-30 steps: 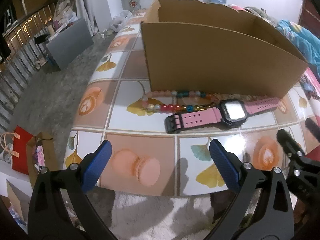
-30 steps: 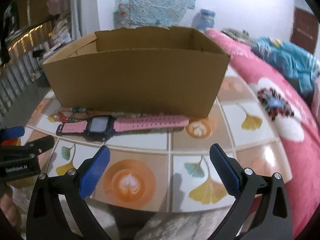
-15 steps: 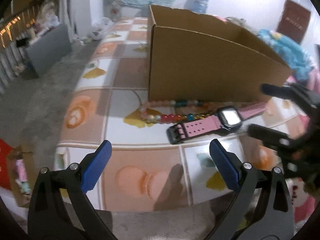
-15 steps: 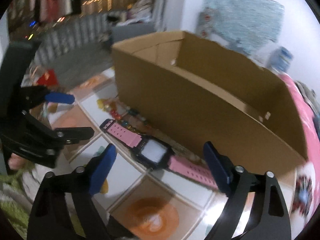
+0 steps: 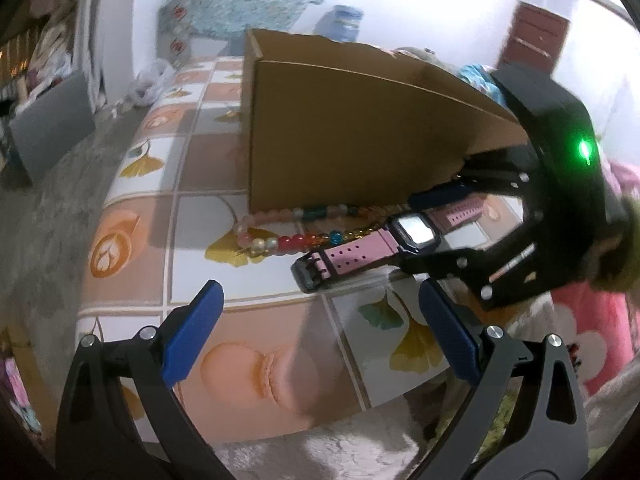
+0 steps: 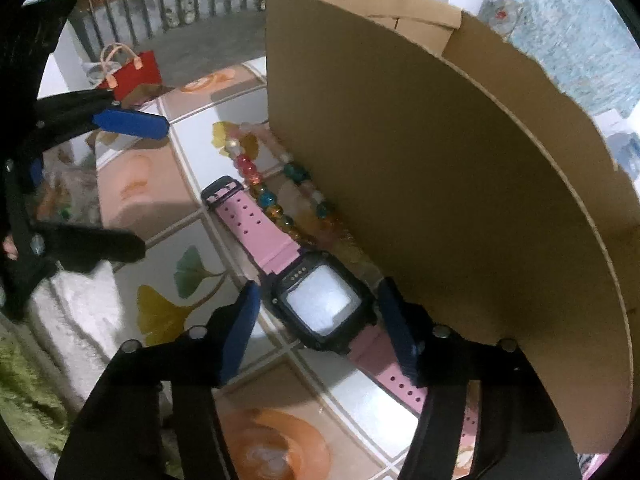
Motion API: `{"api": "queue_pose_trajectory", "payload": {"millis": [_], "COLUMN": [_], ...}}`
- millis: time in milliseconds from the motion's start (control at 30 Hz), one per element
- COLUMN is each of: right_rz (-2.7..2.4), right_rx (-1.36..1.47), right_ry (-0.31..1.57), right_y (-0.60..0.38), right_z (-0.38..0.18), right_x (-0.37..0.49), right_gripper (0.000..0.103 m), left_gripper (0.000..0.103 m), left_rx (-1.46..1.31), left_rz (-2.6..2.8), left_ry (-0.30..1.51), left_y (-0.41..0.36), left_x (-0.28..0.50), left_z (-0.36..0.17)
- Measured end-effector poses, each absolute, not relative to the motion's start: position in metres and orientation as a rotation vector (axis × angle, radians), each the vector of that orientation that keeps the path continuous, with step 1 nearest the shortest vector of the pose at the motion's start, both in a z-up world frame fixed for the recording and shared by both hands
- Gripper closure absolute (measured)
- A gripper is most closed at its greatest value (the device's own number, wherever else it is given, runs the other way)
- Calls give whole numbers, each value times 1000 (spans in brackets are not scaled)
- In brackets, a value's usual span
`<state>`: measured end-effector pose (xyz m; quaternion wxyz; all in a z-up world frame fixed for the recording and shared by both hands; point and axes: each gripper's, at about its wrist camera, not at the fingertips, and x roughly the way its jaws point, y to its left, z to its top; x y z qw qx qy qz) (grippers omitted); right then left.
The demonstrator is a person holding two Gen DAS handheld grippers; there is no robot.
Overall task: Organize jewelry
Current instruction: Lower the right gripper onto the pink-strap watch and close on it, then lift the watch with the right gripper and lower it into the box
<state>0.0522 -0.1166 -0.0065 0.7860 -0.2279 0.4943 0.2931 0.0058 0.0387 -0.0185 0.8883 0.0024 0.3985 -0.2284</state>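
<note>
Our right gripper (image 6: 316, 322) had just been closing its jaws, and the black case of the watch (image 6: 326, 306) sat between the blue pads (image 6: 240, 330); both pads stood right at the case's sides, but we could not tell whether they pressed on it. The pink strap ran out ahead of the jaws and back beneath them. Just beyond the watch lay the bead bracelet (image 6: 276, 200), against the foot of the box (image 6: 460, 168), which rose close beside the right-hand pad. Our left gripper (image 5: 320, 328) hung wide with nothing between its pads, over the near edge of the table (image 5: 192, 216), the watch and bracelet ahead of it and apart from it.
</note>
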Motion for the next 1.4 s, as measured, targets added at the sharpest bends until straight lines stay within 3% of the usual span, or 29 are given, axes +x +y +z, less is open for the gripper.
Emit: {"api": "queue_pose_trajectory", "payload": {"millis": [33,500,633,767,900,933,1400], "right_rz": [636,740,793,823,838,835,622], "right_rx": [-489,-350,-307,-276,-242,-238,-315], "right_ry": [1073,1177,1224,1257,1258,1254,1191], "right_y": [-117,-147,-141,-137,-132,-131,-162], "right_z": [-6,15,18,13,8,6,0], "right_x": [54,54,50,40,32,31,1], "right_gripper": [52,53,53,53,53,53,52], "left_gripper": [8,11,38,53,86,89,93], "left_rx": [27,390,492,574,628,626,402], "left_rz": [-475,-466,-464,-468,-477,-486,-602], "left_ry": [822,667,670,655,681,695,810], "left_y": [36,-12,-28,-38,-47,-48,-29], "left_x": [4,-29,-33,-41,-43,-43,-24], "left_z": [-18,-13,-21,-29,-38,-40,-33]}}
